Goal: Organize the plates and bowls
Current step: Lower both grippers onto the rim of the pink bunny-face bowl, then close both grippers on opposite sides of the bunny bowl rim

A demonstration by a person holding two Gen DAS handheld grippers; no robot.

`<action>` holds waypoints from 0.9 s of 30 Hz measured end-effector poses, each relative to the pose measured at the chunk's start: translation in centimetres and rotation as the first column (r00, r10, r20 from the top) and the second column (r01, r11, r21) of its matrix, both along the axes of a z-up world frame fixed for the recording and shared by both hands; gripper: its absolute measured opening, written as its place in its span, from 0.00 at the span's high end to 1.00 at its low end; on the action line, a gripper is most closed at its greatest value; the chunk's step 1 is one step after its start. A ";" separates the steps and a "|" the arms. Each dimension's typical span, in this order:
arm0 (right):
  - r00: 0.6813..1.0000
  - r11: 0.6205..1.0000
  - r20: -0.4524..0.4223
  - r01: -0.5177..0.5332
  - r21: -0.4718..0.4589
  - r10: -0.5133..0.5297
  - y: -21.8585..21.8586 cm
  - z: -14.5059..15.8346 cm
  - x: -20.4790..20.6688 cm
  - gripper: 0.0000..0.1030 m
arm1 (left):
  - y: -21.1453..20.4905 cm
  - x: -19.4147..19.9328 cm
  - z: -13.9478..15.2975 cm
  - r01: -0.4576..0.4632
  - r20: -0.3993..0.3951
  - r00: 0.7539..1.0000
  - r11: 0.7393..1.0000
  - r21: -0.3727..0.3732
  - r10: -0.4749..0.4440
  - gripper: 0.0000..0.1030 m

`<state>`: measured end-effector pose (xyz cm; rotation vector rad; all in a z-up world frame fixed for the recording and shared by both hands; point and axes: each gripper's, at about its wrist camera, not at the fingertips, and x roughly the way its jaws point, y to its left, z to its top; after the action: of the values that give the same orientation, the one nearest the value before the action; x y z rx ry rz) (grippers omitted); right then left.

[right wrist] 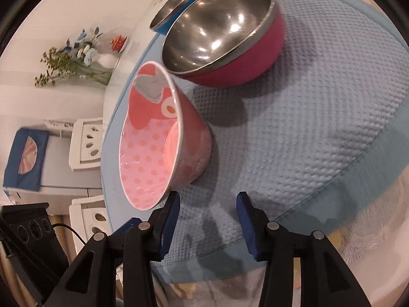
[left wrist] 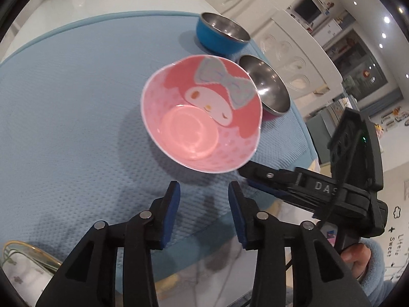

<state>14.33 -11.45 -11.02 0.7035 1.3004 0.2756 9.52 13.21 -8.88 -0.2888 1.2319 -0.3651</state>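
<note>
A pink cartoon bowl (left wrist: 202, 117) stands on the blue mat (left wrist: 76, 117), just ahead of my left gripper (left wrist: 204, 192), which is open and empty. In the right wrist view the pink bowl (right wrist: 156, 151) is close to the left fingertip of my right gripper (right wrist: 207, 202), which is open and empty; whether they touch is unclear. My right gripper (left wrist: 251, 176) shows beside the bowl's near rim. A steel bowl with a magenta shell (right wrist: 225, 35) and one with a blue shell (right wrist: 179, 2) stand behind it; they also show in the left wrist view (left wrist: 265, 87) (left wrist: 222, 30).
A gold-rimmed glass plate (left wrist: 28, 261) lies at the lower left. The mat's near edge (right wrist: 332, 199) runs over a marble table. White chairs (left wrist: 294, 51) stand beyond the table. A vase of flowers (right wrist: 76, 58) is on the far side.
</note>
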 end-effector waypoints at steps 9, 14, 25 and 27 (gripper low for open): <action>0.999 0.998 0.020 -0.036 -0.051 0.037 0.6 1.2 0.3 0.55 | 0.9 1.3 0.1 -0.045 0.005 0.999 0.999 -0.020 0.045 0.51; 0.986 0.990 0.094 -0.143 0.011 0.141 1.8 2.6 0.1 0.55 | 1.0 2.0 -0.2 -0.044 -0.006 0.999 0.999 -0.021 0.044 0.51; 0.958 0.975 0.199 -0.182 -0.131 0.206 3.4 4.0 1.2 0.55 | 2.9 5.5 -0.1 -0.114 0.017 0.993 0.993 -0.017 0.114 0.51; 0.955 0.976 0.214 -0.183 -0.116 0.205 3.2 3.9 1.5 0.55 | 3.3 6.3 -0.1 -0.131 0.023 0.991 0.991 -0.021 0.131 0.51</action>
<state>15.83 -8.29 -7.08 0.4493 1.1583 0.4374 15.79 16.51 -9.01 -0.3787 1.1796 -0.2663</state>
